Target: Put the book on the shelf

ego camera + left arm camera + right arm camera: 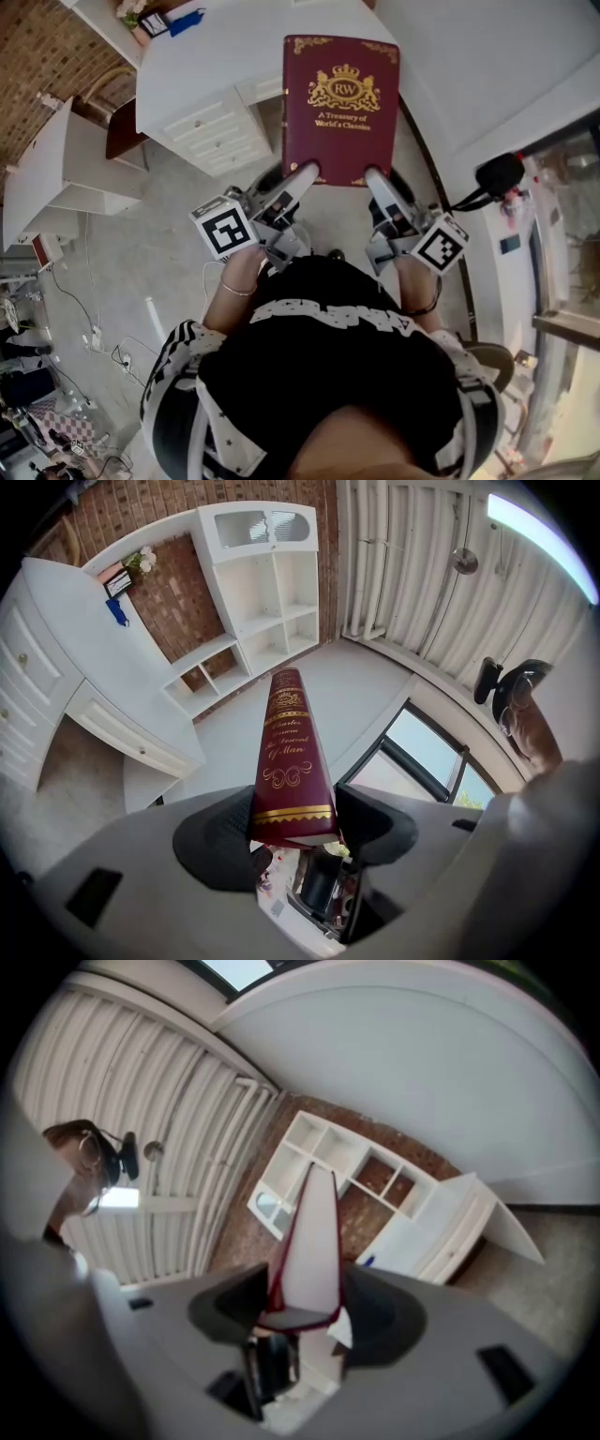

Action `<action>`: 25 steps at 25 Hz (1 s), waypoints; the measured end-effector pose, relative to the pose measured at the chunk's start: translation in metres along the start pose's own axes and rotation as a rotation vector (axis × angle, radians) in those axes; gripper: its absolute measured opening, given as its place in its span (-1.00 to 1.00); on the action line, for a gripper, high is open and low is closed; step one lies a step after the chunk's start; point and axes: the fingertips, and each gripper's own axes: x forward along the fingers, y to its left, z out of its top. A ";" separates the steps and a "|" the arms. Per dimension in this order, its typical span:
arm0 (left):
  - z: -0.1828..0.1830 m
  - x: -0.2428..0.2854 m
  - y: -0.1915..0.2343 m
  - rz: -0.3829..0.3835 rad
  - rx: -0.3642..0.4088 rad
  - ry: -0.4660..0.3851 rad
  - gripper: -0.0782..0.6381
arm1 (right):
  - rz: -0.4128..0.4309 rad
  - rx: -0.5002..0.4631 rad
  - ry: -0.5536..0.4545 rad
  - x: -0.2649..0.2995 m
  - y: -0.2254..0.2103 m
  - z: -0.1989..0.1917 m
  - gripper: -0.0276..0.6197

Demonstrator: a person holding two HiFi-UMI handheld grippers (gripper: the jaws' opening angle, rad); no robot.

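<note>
Maroon hardcover book (340,108), smooth rectangular cover with gold crest and lettering, is held in the air with its cover toward the head camera. The left gripper (302,178) clamps the book's near edge at 7 o'clock, on the spine side. The right gripper (377,180) clamps it at 5 o'clock, on the white page-edge side. A white desk (216,56) is at 10 o'clock. A white boxy shelf (267,583) stands against the brick wall (178,602), well apart.

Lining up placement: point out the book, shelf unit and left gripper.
book (341,108), head view, middle of its red front cover.
shelf unit (265,622), left gripper view, white frame at mid-height.
left gripper (307,174), head view, fingertips at the book's lower edge.
</note>
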 end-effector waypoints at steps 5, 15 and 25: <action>-0.001 0.000 0.000 0.003 -0.004 0.000 0.00 | -0.001 0.001 -0.005 0.000 0.000 0.002 -0.10; -0.002 0.001 0.000 -0.005 -0.008 0.012 0.00 | -0.008 -0.001 -0.024 -0.002 0.000 0.002 -0.10; 0.000 0.003 -0.003 -0.025 -0.004 0.037 0.00 | -0.021 -0.013 -0.052 -0.004 0.004 0.004 -0.10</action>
